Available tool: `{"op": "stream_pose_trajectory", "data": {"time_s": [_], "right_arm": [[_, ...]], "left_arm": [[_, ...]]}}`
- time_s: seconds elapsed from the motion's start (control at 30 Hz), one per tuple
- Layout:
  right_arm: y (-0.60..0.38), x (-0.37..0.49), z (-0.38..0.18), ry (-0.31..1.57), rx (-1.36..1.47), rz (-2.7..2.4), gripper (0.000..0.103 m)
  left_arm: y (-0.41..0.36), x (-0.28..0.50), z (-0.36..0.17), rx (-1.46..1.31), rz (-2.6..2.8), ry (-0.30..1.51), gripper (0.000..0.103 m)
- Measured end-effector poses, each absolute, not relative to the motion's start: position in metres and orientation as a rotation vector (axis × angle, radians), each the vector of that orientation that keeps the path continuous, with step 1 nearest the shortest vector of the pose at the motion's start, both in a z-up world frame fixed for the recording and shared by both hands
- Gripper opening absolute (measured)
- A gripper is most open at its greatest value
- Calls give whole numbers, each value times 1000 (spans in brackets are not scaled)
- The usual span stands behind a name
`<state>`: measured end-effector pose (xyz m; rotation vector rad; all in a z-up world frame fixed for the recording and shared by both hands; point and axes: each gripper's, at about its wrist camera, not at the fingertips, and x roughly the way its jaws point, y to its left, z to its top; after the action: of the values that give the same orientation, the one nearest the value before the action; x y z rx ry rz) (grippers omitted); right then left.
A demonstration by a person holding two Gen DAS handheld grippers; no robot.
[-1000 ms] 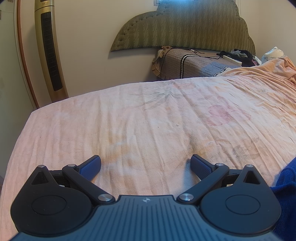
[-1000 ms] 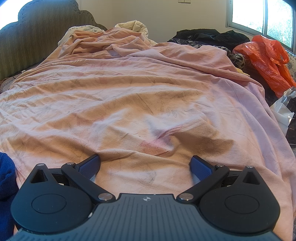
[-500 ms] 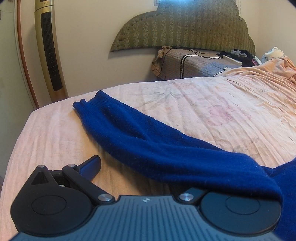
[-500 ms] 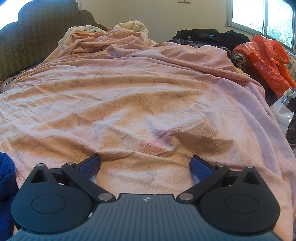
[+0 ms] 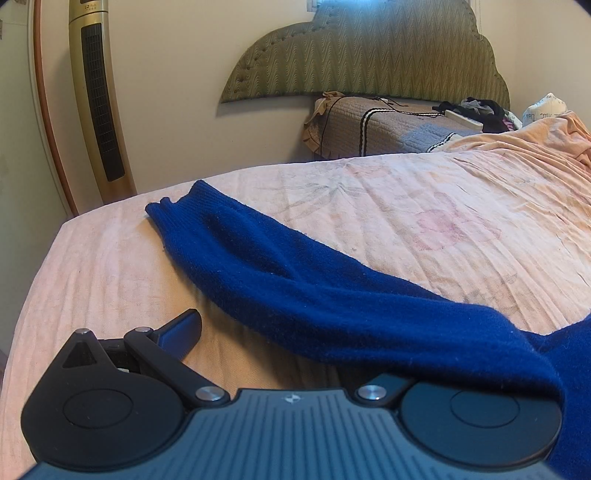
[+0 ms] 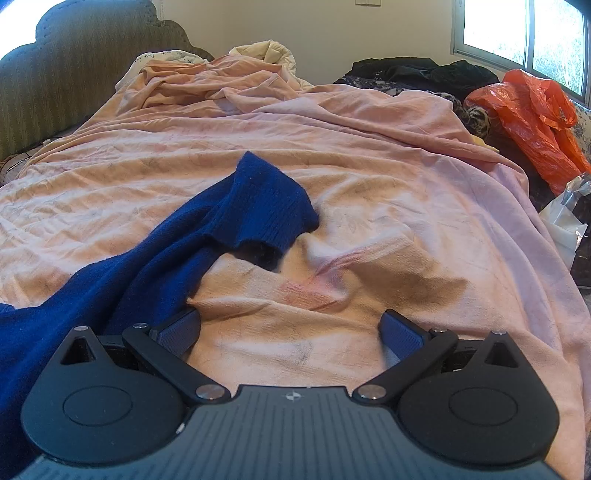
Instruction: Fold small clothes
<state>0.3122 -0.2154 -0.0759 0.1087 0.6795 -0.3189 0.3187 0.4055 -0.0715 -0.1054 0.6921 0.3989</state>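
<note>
Pink wrinkled bedsheet [image 5: 424, 206] covers the whole bed, w/ a green padded headboard [image 5: 369, 48] at the far wall and a gold tower fan [image 5: 98, 103] standing far left. A blue knit sweater [image 5: 295, 280] lies on the sheet between the two tools. In the left wrist view one sleeve goes from near right to far left, cuff flat on the sheet near the bed edge. The near part of it is draped over the right finger of the left gripper [image 5: 291, 332], so that finger is hidden; the left finger is far out to the side, so the jaws look wide apart, nothing held.

In the right wrist view the other sleeve [image 6: 258, 206] comes from near left toward the middle, its ribbed cuff bent over and a bit lifted from the sheet. Right gripper [image 6: 291, 332] has jaws wide open and empty; the cloth touches or nearly touches the left finger, cannot tell which. Far right are an orange plastic bag [image 6: 532, 122], dark clothes [image 6: 417, 70] and a window [image 6: 517, 33].
</note>
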Motion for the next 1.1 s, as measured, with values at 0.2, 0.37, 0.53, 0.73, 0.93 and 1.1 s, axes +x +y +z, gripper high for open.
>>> {"op": "stream_pose_trajectory", "data": {"time_s": [0.2,0.37,0.53,0.73,0.93,1.1], "right_arm": [[-215,313,-76,680,102,-330,103],[-216,314,-76,680,120,-322,103],[-218,305,-73,693,111,-297,103],[-220,184,-36,745,-112,-171,103],[-215,-26,42,525,-322,-234,103],[-186,-100,84,333,10,-136,103]], "left_arm": [[406,319,-72,-104,400,692,103],[405,319,-71,-105,400,692,103],[402,315,-70,-100,381,695,103],[422,210,-46,-134,337,660,103],[420,32,3,-64,257,539,103],[347,-44,27,-30,91,494,103]]}}
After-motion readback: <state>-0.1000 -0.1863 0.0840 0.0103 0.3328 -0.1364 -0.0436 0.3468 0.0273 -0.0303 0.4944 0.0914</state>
